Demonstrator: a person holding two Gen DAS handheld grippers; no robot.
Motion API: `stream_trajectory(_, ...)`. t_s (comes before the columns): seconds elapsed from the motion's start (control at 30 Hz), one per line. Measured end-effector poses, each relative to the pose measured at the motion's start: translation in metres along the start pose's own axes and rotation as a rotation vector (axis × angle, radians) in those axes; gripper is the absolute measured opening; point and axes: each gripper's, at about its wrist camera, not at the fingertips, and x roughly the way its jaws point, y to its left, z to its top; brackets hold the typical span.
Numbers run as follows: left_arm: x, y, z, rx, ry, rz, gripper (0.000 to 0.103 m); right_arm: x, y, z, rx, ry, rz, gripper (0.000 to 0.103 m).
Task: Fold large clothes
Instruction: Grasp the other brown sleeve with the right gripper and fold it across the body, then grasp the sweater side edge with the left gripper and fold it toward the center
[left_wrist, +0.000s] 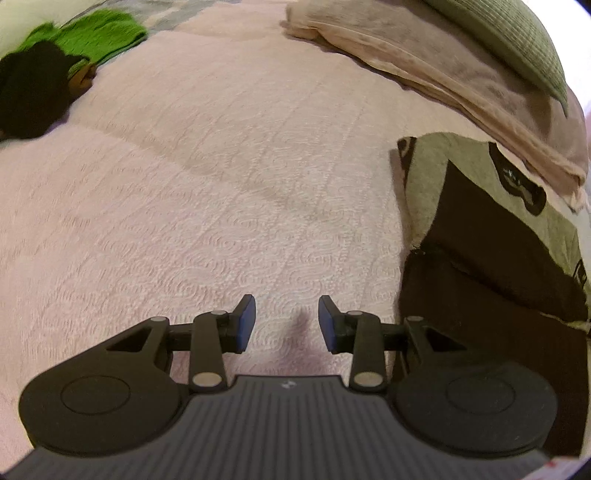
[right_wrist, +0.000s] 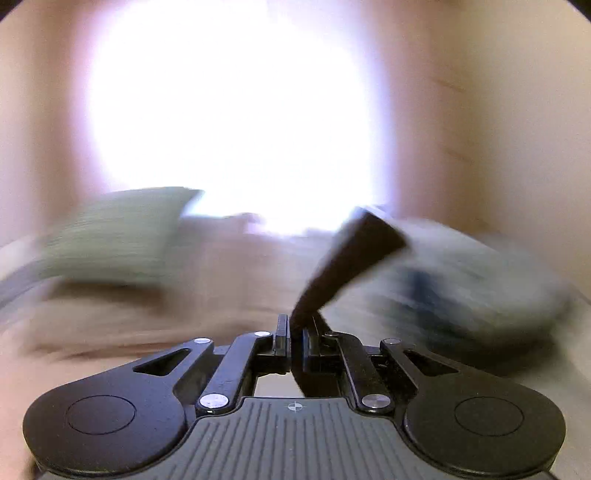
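My left gripper (left_wrist: 286, 314) hangs open over the pink bedspread (left_wrist: 221, 166), and nothing lies between its blue pads. To its right lies a grey and black garment (left_wrist: 480, 229), flat on the bed and apart from the fingers. In the right wrist view, my right gripper (right_wrist: 293, 332) is shut on a strip of dark cloth (right_wrist: 354, 254). The cloth runs up and to the right from the jaws. That view is heavily blurred, so the rest of the garment cannot be made out.
A green cloth (left_wrist: 92, 33) and a black cloth (left_wrist: 29, 92) lie at the far left of the bed. A folded pink blanket (left_wrist: 443, 81) and a green pillow (left_wrist: 517, 40) sit at the far right. A bright window (right_wrist: 229, 110) and a blurred grey-blue heap (right_wrist: 480, 288) face the right gripper.
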Motion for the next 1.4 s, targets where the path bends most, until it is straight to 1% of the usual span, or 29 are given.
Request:
stream_trajectory(0.03,0.0,0.002,-0.001,-0.012,0.003,-0.007,0.032,0.003,0.037,-0.004,-0.076,0.033,0.119,0.006)
stream_trajectory(0.07,-0.001,0.004,-0.001,-0.018,0.004,-0.01,0.032,0.006,0.069,-0.012,-0.142,0.072,0.198,0.021)
stream_trajectory(0.1,-0.001,0.005,-0.001,-0.024,0.003,-0.014,0.032,0.009,0.102,-0.027,-0.225,0.127,0.267,0.036)
stream_trajectory(0.13,-0.001,0.006,-0.001,-0.032,0.004,-0.019,0.032,0.014,0.125,-0.043,-0.294,0.186,0.295,0.067)
stream_trajectory(0.17,-0.001,0.007,-0.002,-0.037,0.007,-0.027,0.032,0.019,0.142,-0.063,-0.346,0.245,0.309,0.072)
stream_trajectory(0.23,0.001,0.005,-0.002,-0.034,0.022,-0.037,0.032,0.031,0.153,-0.093,-0.381,0.372,0.287,0.072)
stream_trajectory(0.27,0.002,0.001,-0.002,-0.012,0.028,-0.04,0.032,0.036,0.15,-0.107,-0.38,0.438,0.276,0.072)
stream_trajectory(0.3,0.003,-0.003,-0.002,0.014,0.027,-0.048,0.032,0.037,0.141,-0.117,-0.371,0.484,0.265,0.072)
stream_trajectory(0.33,0.004,-0.009,-0.002,0.043,0.027,-0.059,0.032,0.036,0.129,-0.124,-0.364,0.505,0.247,0.072)
stream_trajectory(0.4,0.008,-0.021,-0.001,0.068,0.029,-0.112,0.032,0.042,0.101,-0.136,-0.374,0.555,0.181,0.072)
stream_trajectory(0.47,0.015,-0.034,0.004,0.07,0.033,-0.18,0.032,0.043,0.071,-0.145,-0.39,0.586,0.101,0.072)
stream_trajectory(0.5,0.019,-0.042,0.007,0.069,0.029,-0.2,0.032,0.037,0.053,-0.148,-0.396,0.599,0.063,0.072)
stream_trajectory(0.57,0.029,-0.057,0.016,0.068,0.01,-0.223,0.032,0.035,0.033,-0.152,-0.399,0.62,-0.011,0.072)
stream_trajectory(0.6,0.033,-0.064,0.02,0.074,-0.004,-0.23,0.032,0.036,0.011,-0.15,-0.397,0.628,-0.045,0.072)
stream_trajectory(0.67,0.043,-0.078,0.03,0.099,-0.024,-0.231,0.032,0.04,-0.007,-0.146,-0.382,0.626,-0.089,0.072)
stream_trajectory(0.73,0.055,-0.091,0.039,0.14,-0.03,-0.226,0.032,0.04,-0.022,-0.143,-0.352,0.619,-0.115,0.072)
stream_trajectory(0.8,0.065,-0.102,0.044,0.182,-0.025,-0.197,0.032,0.048,-0.034,-0.139,-0.299,0.591,-0.106,0.072)
stream_trajectory(0.87,0.071,-0.107,0.046,0.204,-0.022,-0.188,0.03,0.051,-0.038,-0.136,-0.26,0.562,-0.088,0.072)
stream_trajectory(0.9,0.07,-0.109,0.048,0.211,-0.028,-0.187,0.017,0.059,-0.039,-0.136,-0.253,0.55,-0.081,0.072)
stream_trajectory(0.93,0.068,-0.111,0.048,0.22,-0.04,-0.186,0.007,0.057,-0.037,-0.135,-0.255,0.541,-0.073,0.072)
stream_trajectory(0.97,0.065,-0.114,0.049,0.237,-0.059,-0.169,0.002,0.062,-0.035,-0.137,-0.27,0.528,-0.069,0.072)
stream_trajectory(1.0,0.061,-0.115,0.05,0.256,-0.076,-0.17,0.0,0.06,-0.035,-0.136,-0.29,0.515,-0.081,0.072)
stream_trajectory(1.1,0.047,-0.119,0.054,0.291,-0.144,-0.186,0.0,0.073,-0.037,-0.138,-0.316,0.483,-0.136,0.071)
stream_trajectory(1.17,0.04,-0.122,0.056,0.329,-0.189,-0.194,0.0,0.08,-0.044,-0.14,-0.291,0.504,-0.141,0.071)
stream_trajectory(1.27,0.044,-0.122,0.059,0.363,-0.199,-0.16,0.0,0.084,-0.052,-0.147,-0.262,0.537,-0.127,0.072)
stream_trajectory(1.33,0.049,-0.121,0.059,0.363,-0.208,-0.146,0.0,0.086,-0.053,-0.155,-0.279,0.577,-0.125,0.071)
stream_trajectory(1.4,0.055,-0.125,0.057,0.398,-0.216,-0.125,0.0,0.085,-0.053,-0.159,-0.277,0.586,-0.117,0.071)
